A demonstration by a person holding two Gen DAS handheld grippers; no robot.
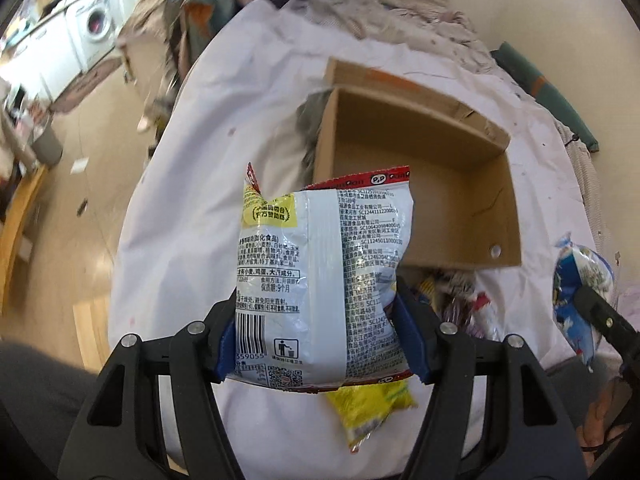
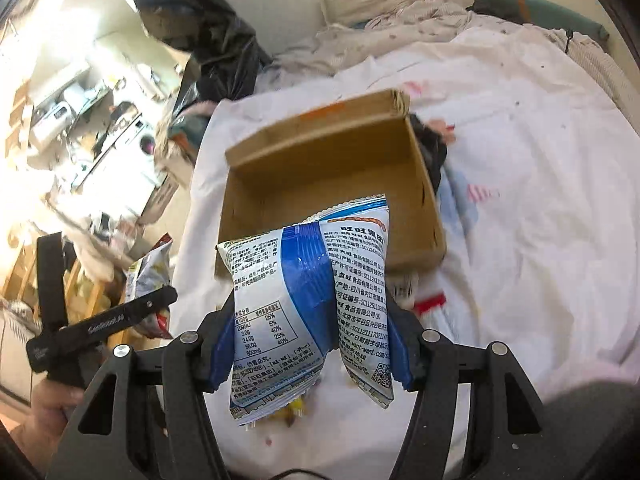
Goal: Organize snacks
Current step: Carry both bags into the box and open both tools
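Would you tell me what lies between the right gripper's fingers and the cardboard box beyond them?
Only the blue-and-white snack packet clamped in the right gripper; its top edge overlaps the empty cardboard box in the right wrist view.

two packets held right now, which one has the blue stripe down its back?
The packet in the right gripper: the blue-striped packet is white with a broad blue band. The left gripper holds the red-edged packet with a yellow patch, no blue.
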